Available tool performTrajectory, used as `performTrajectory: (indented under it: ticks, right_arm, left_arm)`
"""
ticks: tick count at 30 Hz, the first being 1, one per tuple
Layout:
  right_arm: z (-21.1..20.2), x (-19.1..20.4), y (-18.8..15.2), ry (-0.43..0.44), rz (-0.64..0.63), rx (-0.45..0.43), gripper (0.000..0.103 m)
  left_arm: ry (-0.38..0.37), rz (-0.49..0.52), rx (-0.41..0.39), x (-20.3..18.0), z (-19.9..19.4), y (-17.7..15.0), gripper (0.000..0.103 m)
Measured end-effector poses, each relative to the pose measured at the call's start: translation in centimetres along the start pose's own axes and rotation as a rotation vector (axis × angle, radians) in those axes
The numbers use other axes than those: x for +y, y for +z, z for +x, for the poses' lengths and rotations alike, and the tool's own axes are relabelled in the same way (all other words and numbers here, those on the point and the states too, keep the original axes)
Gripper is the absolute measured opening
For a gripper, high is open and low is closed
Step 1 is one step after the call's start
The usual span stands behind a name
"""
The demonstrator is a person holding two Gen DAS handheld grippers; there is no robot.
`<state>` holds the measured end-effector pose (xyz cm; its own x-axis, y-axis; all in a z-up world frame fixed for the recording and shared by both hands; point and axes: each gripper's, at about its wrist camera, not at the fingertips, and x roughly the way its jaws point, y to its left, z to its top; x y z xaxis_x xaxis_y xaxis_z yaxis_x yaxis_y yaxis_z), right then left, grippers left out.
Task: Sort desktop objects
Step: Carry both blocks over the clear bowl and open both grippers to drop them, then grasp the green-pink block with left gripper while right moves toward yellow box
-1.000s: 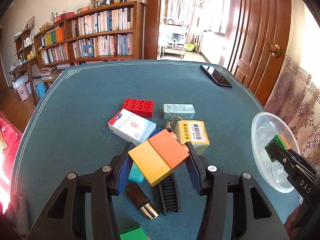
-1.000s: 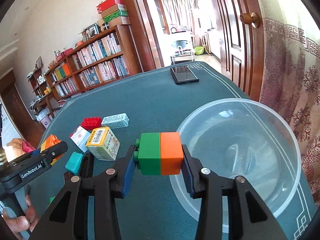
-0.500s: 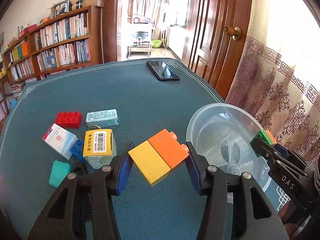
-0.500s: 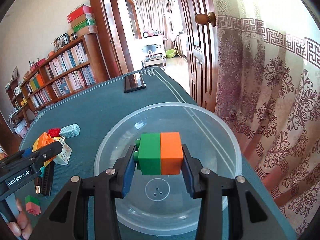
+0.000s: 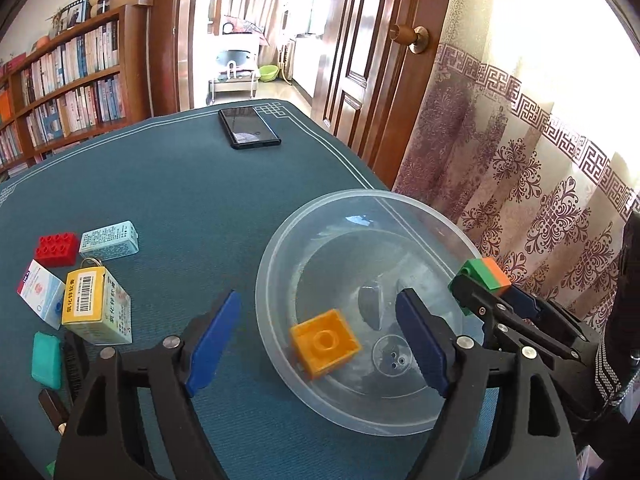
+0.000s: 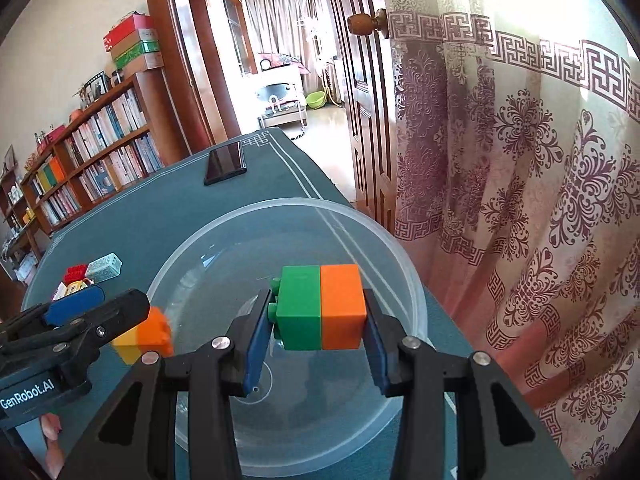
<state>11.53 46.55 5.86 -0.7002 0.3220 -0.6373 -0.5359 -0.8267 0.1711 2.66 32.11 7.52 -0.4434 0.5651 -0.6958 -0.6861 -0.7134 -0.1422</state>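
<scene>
A yellow block [image 5: 325, 342] lies in the clear bowl [image 5: 280, 248], right under the left gripper [image 5: 316, 344]. That gripper's blue jaws are wide and opening, with nothing pressed between them. The right gripper [image 6: 316, 334] hangs over the same bowl. Its jaws are opening too, but the pads touch a green and orange block [image 6: 322, 307] on both sides. Off to the left gripper's left sit a yellow box [image 5: 98, 304] and a red block [image 5: 56, 249].
</scene>
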Motion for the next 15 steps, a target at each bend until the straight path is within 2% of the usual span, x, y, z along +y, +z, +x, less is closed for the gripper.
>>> performTrajectory:
  ticks: [2,3,8,15]
  right_arm:
    - [-0.1,-0.1,-0.3,-0.014,0.008,-0.010,0.070]
    - [-0.3,-0.2,-0.4,-0.019,0.015,-0.023,0.083]
    - [-0.8,-0.4,-0.5,-0.028,0.041,-0.048,0.085]
    - [-0.5,-0.8,-1.2,-0.013,0.120,-0.038,0.087]
  left_arm:
    - [0.009,0.003,0.004,0.0,-0.1,-0.1,0.084]
    - [0.021,0.003,0.003,0.1,-0.2,-0.1,0.084]
    - [0.094,-0.026,-0.025,1.9,-1.2,-0.5,0.084]
    - [0.162,-0.101,-0.102,5.5,-3.9,-1.6,0.084]
